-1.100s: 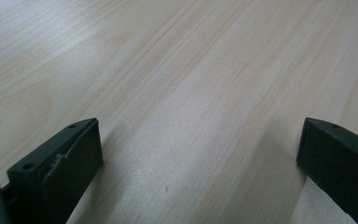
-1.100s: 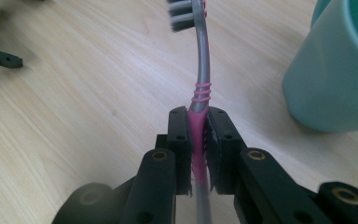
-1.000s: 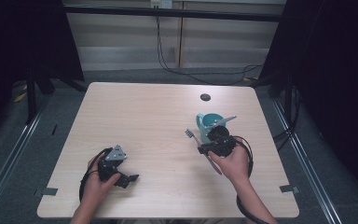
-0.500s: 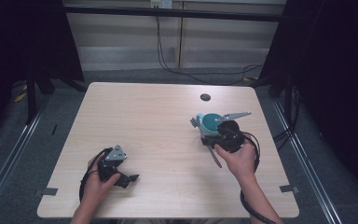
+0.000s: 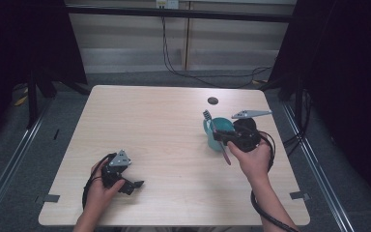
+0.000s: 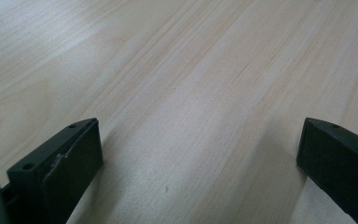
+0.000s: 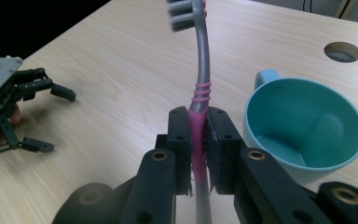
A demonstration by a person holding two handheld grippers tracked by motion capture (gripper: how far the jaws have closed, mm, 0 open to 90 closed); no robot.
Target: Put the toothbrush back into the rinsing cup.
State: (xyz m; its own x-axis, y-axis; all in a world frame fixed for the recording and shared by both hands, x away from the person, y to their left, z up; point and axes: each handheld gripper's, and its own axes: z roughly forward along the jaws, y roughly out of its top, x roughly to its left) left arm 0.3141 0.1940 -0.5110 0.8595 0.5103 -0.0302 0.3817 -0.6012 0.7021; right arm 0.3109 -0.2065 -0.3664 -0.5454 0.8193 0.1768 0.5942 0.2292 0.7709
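Clamping a pink-and-grey toothbrush point(image 7: 199, 88) by its handle, the right gripper point(image 7: 198, 140) holds it bristles-up at the centre of its own view, beside a teal cup point(image 7: 307, 126) at right. In the high view, right of centre, the brush head seems to hang over the cup's rim. At lower left, the left gripper point(image 5: 125, 181) rests on the table point(image 5: 164, 125), jaws spread wide and empty.

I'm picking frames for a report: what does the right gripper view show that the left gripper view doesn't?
Right gripper view alone: the right tool shut on a pink-and-grey toothbrush, a teal cup beside it, a round hole in the tabletop, and the left tool farther off. Left gripper view alone: that left tool's jaws up close, standing wide apart with nothing between them. Both: the light wooden table.
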